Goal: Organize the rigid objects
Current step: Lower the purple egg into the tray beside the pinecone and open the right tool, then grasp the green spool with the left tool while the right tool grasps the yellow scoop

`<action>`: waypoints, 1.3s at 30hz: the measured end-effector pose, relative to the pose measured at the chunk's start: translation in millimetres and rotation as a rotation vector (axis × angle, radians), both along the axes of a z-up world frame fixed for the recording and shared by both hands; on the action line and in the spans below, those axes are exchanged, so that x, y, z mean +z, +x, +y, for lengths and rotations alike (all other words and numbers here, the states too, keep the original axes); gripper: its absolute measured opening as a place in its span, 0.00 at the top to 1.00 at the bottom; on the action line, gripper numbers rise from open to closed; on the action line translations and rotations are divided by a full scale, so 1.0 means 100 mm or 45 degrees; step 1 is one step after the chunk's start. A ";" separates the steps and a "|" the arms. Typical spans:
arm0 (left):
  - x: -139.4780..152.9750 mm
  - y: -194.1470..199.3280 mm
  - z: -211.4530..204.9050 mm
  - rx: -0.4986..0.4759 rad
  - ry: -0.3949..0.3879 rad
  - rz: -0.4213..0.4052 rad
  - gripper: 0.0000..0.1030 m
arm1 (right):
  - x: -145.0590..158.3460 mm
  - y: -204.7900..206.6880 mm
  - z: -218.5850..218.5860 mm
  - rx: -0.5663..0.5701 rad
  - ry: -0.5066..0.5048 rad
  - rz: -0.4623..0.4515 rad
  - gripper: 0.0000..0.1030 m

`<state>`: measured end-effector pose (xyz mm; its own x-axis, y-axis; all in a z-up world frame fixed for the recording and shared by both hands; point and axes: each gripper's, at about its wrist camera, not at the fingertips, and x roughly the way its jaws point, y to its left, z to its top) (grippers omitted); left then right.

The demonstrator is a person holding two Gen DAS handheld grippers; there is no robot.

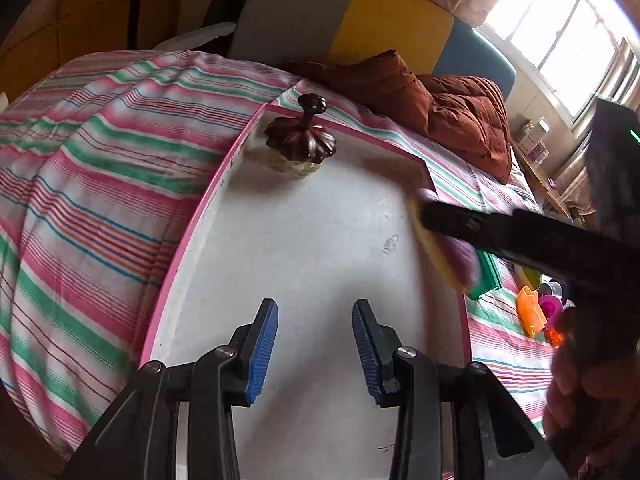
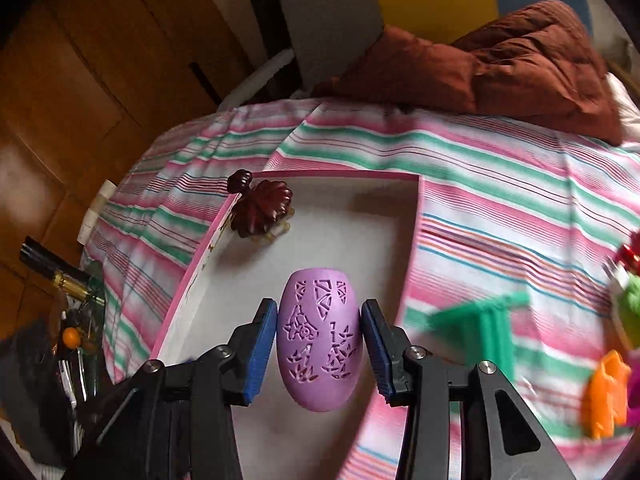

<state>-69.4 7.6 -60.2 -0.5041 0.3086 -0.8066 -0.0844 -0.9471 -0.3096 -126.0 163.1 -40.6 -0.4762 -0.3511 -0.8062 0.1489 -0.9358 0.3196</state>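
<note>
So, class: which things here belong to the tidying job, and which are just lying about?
Job: purple egg-shaped piece in the right gripper; pink-rimmed tray; dark brown ornament; green piece; orange piece.
Lying about: brown quilt; striped sheet.

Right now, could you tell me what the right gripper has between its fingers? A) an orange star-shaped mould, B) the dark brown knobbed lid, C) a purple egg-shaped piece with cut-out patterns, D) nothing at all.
C: in the right wrist view the right gripper has its blue pads on either side of the purple egg-shaped piece, held above the pink-rimmed tray.
</note>
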 end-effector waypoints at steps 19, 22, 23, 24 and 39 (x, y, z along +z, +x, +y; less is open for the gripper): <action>0.03 0.06 -0.02 -0.004 0.070 0.024 0.62 | 0.14 -0.14 0.15 -0.119 -0.030 0.093 0.41; 0.02 0.09 0.01 -0.044 0.106 0.023 0.62 | 0.21 0.11 0.31 -0.122 0.025 0.146 0.37; 0.03 0.11 0.03 -0.057 0.110 0.027 0.62 | 0.22 0.20 0.37 -0.123 0.040 0.158 0.37; 0.04 0.12 0.06 -0.066 0.109 0.033 0.62 | 0.24 0.27 0.43 -0.126 0.054 0.166 0.37; 0.24 0.40 0.43 -0.239 0.153 0.132 0.62 | -0.08 1.21 1.24 -0.253 0.175 0.081 0.36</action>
